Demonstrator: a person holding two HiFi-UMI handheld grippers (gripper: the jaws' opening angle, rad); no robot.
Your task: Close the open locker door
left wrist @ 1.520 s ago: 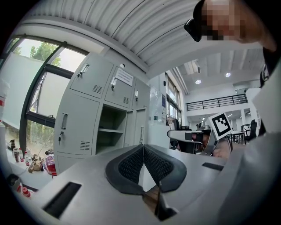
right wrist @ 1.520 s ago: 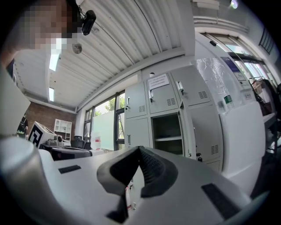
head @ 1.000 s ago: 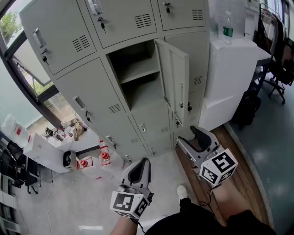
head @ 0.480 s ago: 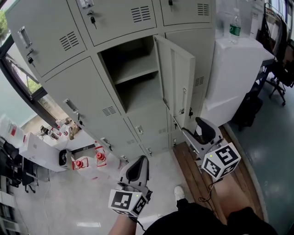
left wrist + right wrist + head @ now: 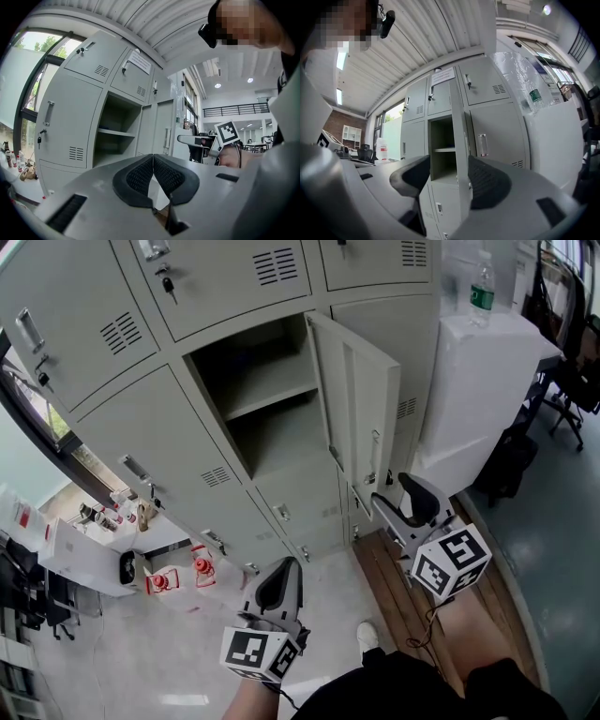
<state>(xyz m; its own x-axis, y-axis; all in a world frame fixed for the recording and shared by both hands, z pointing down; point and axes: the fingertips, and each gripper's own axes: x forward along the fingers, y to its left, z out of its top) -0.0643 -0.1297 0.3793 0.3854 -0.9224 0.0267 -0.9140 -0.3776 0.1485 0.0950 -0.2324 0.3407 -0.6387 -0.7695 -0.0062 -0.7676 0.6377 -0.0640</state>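
With the locker door swung out at upper centre of the head view, its compartment is exposed. One shelf is seen inside, nothing else made out. Left gripper, lower centre, is pinched together on nothing. Right gripper: jaws just opened wide, door edge sighted in the gap, untouched. Top lockers are cut off by the frame. One bottle is seen on the white cabinet, upper right.

bright, even daylight; sharp frames, fisheye-warped, dark-vignetted edges
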